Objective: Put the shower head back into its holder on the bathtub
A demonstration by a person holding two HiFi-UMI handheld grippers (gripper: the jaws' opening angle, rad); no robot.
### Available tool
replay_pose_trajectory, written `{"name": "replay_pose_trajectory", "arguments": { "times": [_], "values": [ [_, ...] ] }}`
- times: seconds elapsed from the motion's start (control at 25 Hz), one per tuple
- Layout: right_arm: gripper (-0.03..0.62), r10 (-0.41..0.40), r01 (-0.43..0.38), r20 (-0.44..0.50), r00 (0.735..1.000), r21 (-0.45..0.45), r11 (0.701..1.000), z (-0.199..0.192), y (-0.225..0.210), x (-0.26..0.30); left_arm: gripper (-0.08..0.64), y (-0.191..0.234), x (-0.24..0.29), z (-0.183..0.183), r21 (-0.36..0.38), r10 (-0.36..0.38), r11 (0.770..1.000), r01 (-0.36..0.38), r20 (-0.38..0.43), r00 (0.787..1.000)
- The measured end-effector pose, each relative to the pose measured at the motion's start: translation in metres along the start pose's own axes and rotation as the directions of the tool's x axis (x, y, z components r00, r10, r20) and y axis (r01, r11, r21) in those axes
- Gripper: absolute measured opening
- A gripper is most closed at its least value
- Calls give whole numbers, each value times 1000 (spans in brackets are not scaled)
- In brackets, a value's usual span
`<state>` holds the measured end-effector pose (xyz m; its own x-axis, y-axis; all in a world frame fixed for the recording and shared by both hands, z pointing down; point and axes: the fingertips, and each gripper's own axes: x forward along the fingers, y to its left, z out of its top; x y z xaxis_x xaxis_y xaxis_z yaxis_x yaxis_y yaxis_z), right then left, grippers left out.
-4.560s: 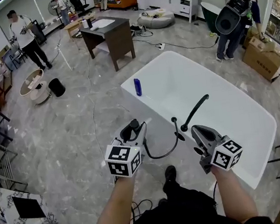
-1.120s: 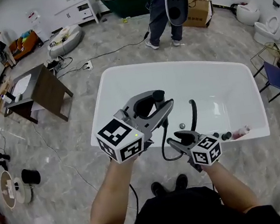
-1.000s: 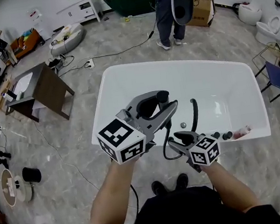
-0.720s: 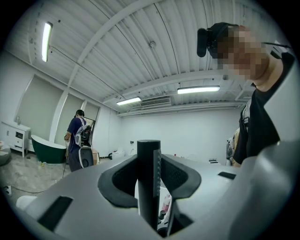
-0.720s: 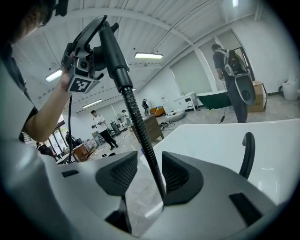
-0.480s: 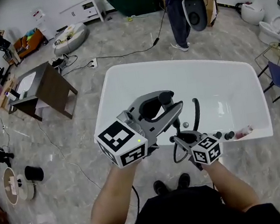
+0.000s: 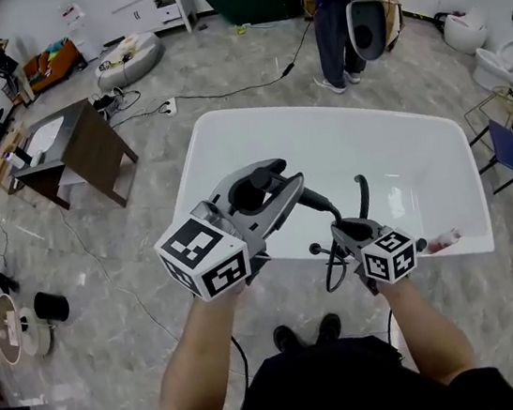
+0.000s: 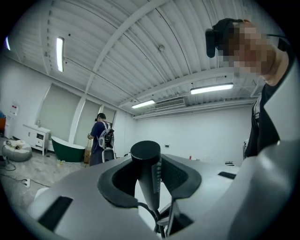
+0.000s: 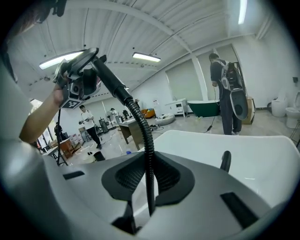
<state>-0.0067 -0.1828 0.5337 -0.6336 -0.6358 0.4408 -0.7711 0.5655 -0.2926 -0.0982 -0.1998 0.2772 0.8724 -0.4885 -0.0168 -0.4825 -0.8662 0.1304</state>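
Head view: a white bathtub (image 7: 392,157) stands on a grey marble floor (image 7: 147,234), with a dark desk (image 7: 88,152) to its left. The left claw (image 8: 146,176) clamps the shower head (image 8: 146,154). The right claw (image 9: 149,180), its jaws just closing, pinches the hose (image 9: 140,126).

bathtub (image 7: 320,116): white
shower head (image 8: 146,176): black
hose (image 9: 141,126): black, ribbed
marker cubes (image 7: 202,254): black-and-white squares
floor (image 7: 131,255): grey marble (pale veining)
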Motion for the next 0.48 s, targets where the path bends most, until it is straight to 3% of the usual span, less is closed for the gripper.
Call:
{"name": "replay_pose_trajectory", "arguments": {
  "times": [0.48],
  "values": [
    [67, -56, 61, 96, 994, -49, 997, 67, 12, 8, 142, 25, -72, 13, -21, 73, 997, -71, 81, 994]
  ]
}}
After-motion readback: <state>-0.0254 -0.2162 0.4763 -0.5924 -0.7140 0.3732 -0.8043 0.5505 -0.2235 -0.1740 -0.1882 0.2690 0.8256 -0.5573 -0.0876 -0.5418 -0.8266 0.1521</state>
